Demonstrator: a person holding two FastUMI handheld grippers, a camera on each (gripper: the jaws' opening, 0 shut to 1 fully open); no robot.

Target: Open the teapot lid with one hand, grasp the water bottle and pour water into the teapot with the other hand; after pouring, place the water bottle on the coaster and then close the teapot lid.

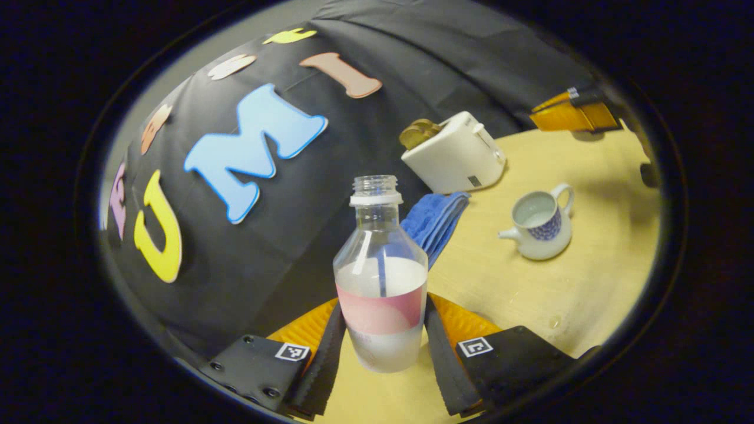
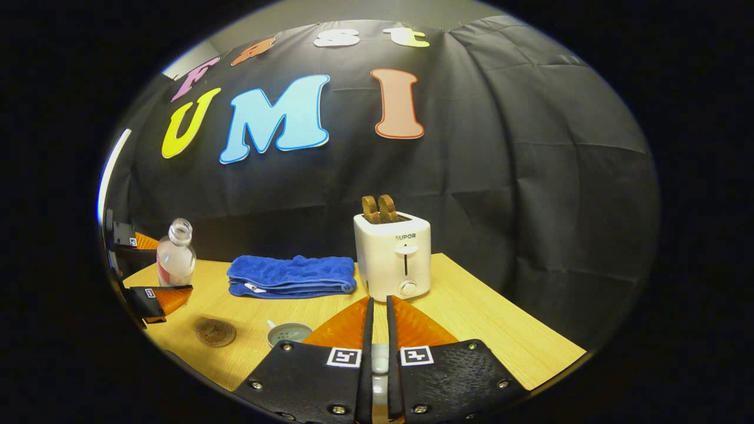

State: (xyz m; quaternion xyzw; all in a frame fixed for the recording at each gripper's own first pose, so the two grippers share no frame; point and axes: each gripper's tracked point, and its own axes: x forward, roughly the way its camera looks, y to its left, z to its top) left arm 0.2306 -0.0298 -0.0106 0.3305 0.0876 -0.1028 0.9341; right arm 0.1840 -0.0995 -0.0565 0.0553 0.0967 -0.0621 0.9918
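My left gripper point(image 1: 383, 312) is shut on the clear uncapped water bottle point(image 1: 380, 277), gripping its pink label; the bottle is about half full. The white teapot with a blue pattern point(image 1: 541, 224) stands open on the wooden table to the right of the bottle. My right gripper point(image 2: 379, 303) is shut on a small white piece, the teapot lid point(image 2: 380, 360), held above the table. Below it the teapot's open rim point(image 2: 287, 333) peeks out beside its left finger. A round brown coaster point(image 2: 216, 333) lies left of the teapot. The bottle point(image 2: 175, 254) stands upright at the far left.
A white toaster point(image 2: 393, 256) with two slices in it stands at the back of the table point(image 2: 489, 330). A folded blue towel point(image 2: 291, 275) lies to its left. The black cloth wall closes off the back.
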